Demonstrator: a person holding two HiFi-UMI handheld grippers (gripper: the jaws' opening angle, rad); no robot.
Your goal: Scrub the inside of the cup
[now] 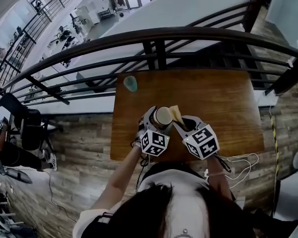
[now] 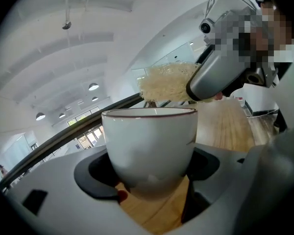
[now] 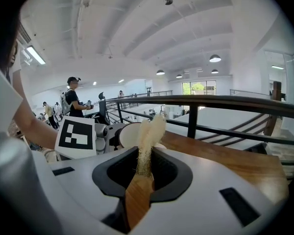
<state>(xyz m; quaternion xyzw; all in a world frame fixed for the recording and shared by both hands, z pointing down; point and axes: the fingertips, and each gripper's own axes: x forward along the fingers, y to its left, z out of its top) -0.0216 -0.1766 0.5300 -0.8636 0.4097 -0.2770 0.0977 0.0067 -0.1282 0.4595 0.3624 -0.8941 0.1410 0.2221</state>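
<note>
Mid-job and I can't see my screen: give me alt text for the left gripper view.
A white cup with a dark rim sits clamped upright between the left gripper's jaws, filling the middle of the view. Above its rim, outside the cup, the right gripper pinches a pale fibrous scrub pad, with the wooden table behind.

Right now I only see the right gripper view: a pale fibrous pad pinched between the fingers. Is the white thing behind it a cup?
Observer: Yes, a white ceramic cup with a dark rim line; the left gripper clamps its sides.
Visitor: Is the pad inside it?
Observer: No, the pale fibrous scrub pad is above the rim, not down inside.
Visitor: Anything else on the table?
Observer: A small teal object near the wooden table's far edge.
</note>
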